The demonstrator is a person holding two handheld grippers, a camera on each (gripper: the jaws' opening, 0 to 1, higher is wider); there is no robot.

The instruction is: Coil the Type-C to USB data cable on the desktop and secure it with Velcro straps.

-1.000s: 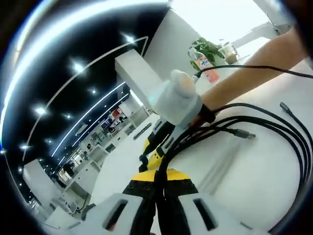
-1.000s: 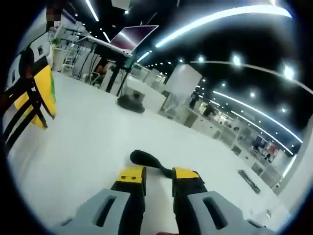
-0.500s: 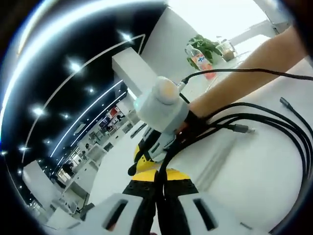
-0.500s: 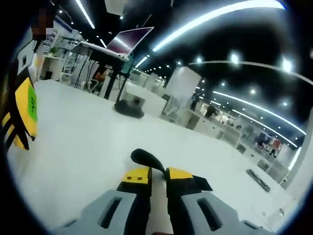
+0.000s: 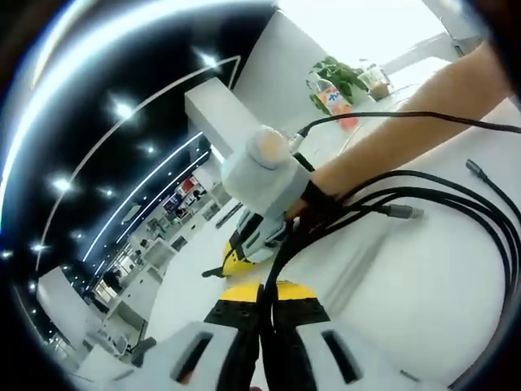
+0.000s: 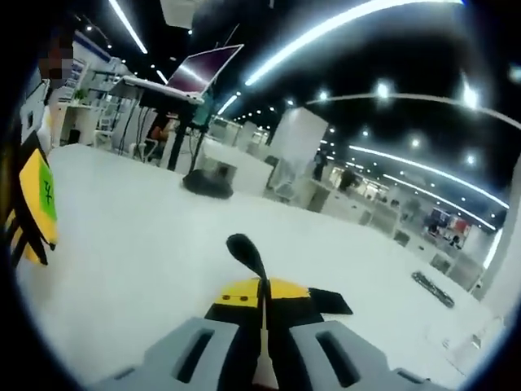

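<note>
In the left gripper view, the left gripper (image 5: pixel 262 295) has its yellow-tipped jaws pressed together on a bundle of black cable (image 5: pixel 423 199) strands that run up between them and fan out in long loops across the white surface (image 5: pixel 407 293). A silver plug (image 5: pixel 402 213) at one cable end lies on the surface among the loops, and a darker plug (image 5: pixel 475 170) lies farther out to the right. The right gripper (image 5: pixel 244 244) reaches in from the right of this view, its white body above and its yellow tips down at the cable bundle just ahead of the left gripper; a bare forearm (image 5: pixel 415 114) stretches behind it. A plant (image 5: pixel 338 77) and a bottle (image 5: pixel 334 102) stand far back. In the right gripper view, the right gripper (image 6: pixel 262 297) has its jaws closed tight on a thin black strap (image 6: pixel 248 252), whose rounded end sticks up just past the tips, above the white surface (image 6: pixel 122 244).
</note>
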